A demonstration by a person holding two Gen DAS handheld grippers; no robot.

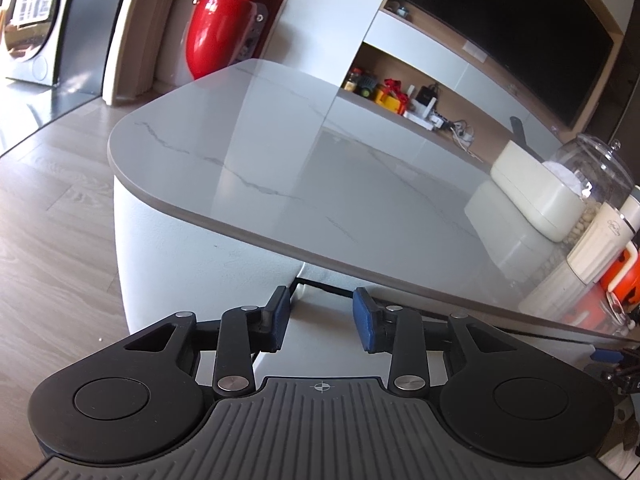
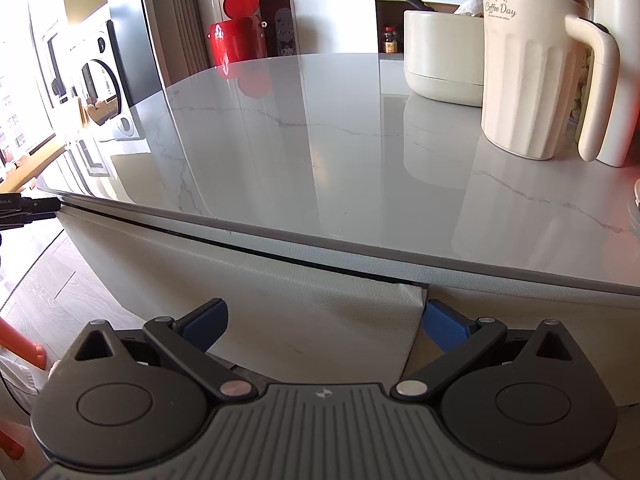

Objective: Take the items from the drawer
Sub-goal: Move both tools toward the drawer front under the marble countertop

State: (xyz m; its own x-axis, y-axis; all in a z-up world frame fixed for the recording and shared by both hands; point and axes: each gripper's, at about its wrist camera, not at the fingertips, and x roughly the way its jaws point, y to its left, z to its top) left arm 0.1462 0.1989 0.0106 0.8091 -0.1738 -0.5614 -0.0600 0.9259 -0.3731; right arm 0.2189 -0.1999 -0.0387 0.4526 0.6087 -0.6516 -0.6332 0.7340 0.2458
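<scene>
A white drawer front sits just under the grey marble tabletop, with a thin dark gap along its top. Its right edge stands slightly proud of the cabinet. My right gripper is open wide and spans that right end, one blue pad past the drawer's edge. My left gripper is open, empty, and close to the drawer's left end below the tabletop edge. The drawer's contents are hidden.
A cream "Coffee Day" mug, a cream tub and a glass jar stand at the right of the tabletop. A red bin stands behind the table. Wooden floor lies to the left.
</scene>
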